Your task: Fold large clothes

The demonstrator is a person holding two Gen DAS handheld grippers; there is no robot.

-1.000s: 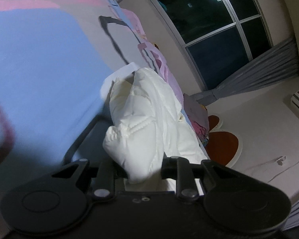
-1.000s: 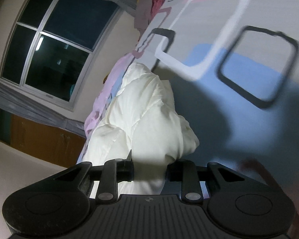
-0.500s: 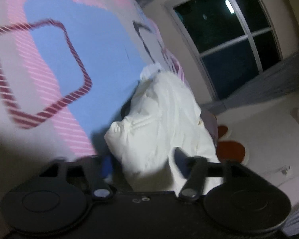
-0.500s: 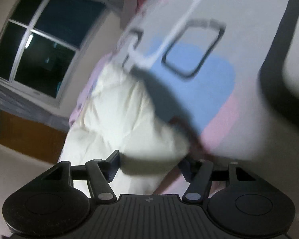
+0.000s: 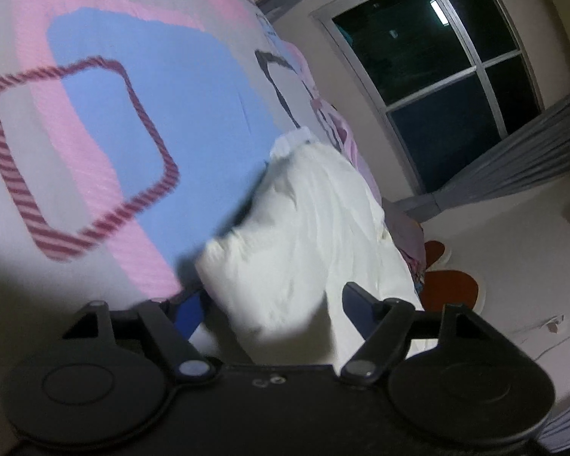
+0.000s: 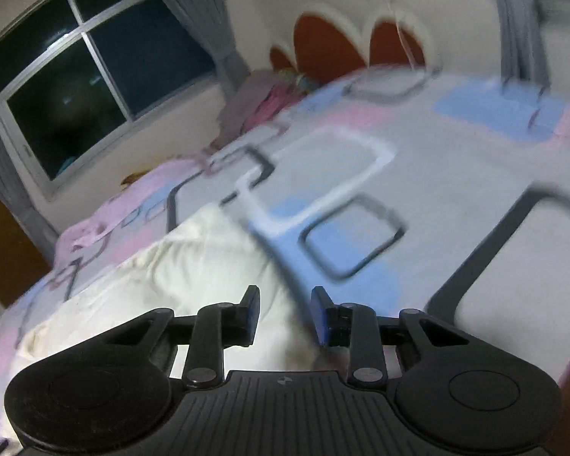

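Note:
A white puffy quilted jacket point(image 5: 307, 228) lies bunched on the bed. In the left wrist view my left gripper point(image 5: 273, 302) is open, its fingers spread on either side of the jacket's near end without gripping it. In the right wrist view the jacket point(image 6: 178, 266) lies at lower left, and my right gripper point(image 6: 285, 311) is open and empty above the jacket's right edge. That view is blurred by motion.
The bed cover point(image 5: 140, 106) is grey with blue, pink and outlined square patterns. A dark window point(image 5: 437, 57) with grey curtains is beyond the bed. A pile of pink clothes point(image 6: 258, 106) lies near the red and white headboard point(image 6: 345, 41).
Both grippers were shut on the jacket a second ago and have opened, letting it drop on the bed. The right gripper has swung up and level; the left has pulled back slightly.

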